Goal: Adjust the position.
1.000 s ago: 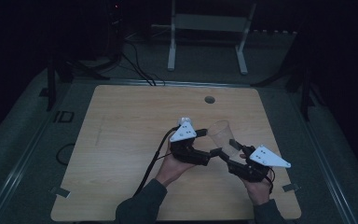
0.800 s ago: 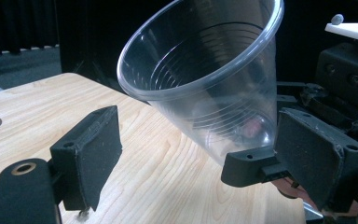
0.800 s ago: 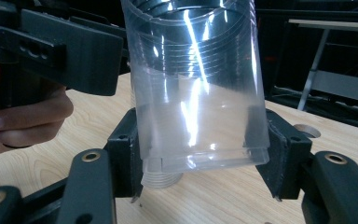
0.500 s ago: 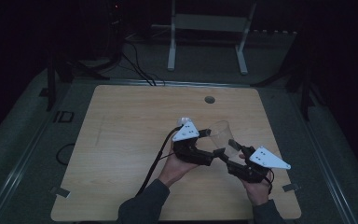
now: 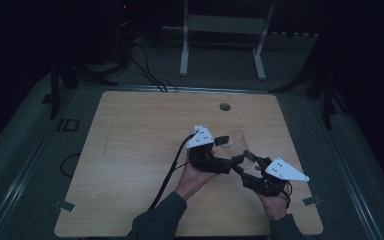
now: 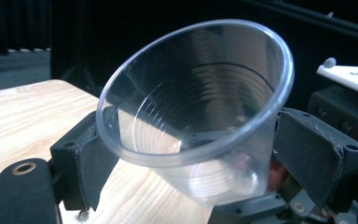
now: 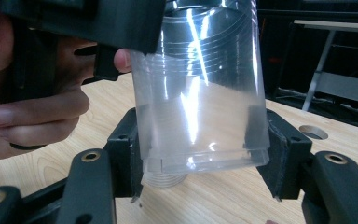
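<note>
Clear plastic cup (image 5: pixel 236 145): one item, held off the table (image 5: pixel 130 150), which is the landmark here. It sits above the table's right half, tilted, between the two grippers.

Left gripper (image 5: pixel 223 150): above the table, just left of the cup. Its own view looks into the cup's mouth (image 6: pixel 196 88), which leans toward the camera; one jaw stands at each side of the cup wall. Whether the pads press the wall or only flank it cannot be told from these pictures.

Right gripper (image 5: pixel 246 161): above the table's near right part, just right of the cup. Its jaws are clamped on the cup's base end (image 7: pixel 200 116), a pad against each side of the wall. The left hand (image 7: pixel 32 107) shows beyond the cup in that view.

Hole (image 5: pixel 224 106): in the table top near its far edge, well apart from the cup.

Progress, as a judgement: the cup is lifted and shared between the grippers, so a handover or a two-handed turn looks to be mid-way. One gripper has yet to let go, and the cup has yet to be set down.

Change from the earlier high views: very little. The left hand sits slightly nearer the cup; the right hand and its grip are unchanged.
</note>
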Available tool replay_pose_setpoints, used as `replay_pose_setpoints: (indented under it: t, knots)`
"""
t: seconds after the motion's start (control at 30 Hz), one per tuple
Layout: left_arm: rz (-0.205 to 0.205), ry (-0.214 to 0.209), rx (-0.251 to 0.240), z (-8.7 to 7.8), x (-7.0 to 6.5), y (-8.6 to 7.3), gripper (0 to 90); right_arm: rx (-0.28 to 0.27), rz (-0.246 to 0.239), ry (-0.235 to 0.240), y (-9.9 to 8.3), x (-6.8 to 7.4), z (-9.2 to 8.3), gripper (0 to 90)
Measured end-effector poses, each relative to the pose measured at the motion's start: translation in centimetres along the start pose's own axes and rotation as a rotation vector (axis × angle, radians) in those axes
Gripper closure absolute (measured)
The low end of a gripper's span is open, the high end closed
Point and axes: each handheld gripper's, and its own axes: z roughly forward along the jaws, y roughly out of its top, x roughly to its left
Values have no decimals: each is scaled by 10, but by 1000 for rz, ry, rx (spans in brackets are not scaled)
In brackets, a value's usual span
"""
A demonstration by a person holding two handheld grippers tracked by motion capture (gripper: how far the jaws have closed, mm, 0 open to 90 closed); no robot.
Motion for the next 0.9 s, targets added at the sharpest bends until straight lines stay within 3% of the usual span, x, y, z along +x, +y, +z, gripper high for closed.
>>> replay_pose_setpoints:
  t: [0.07, 0.13, 0.3, 0.63, 0.9]
  knots:
    - [0, 0, 0, 0, 0, 0, 150, 1, -1, 1, 0, 0, 0, 411]
    - [-29, -12, -19, 1, 1, 0, 167, 5, -5, 4, 0, -1, 1, 409]
    - [-28, -13, -34, 0, 1, 0, 229, 17, -15, 5, -1, -1, 1, 402]
    - [-9, 6, -30, -4, 2, 1, 277, 81, -15, 12, 1, -3, 3, 330]
    - [42, 55, 7, -5, 1, 0, 290, 138, -10, 48, 3, -4, 5, 267]
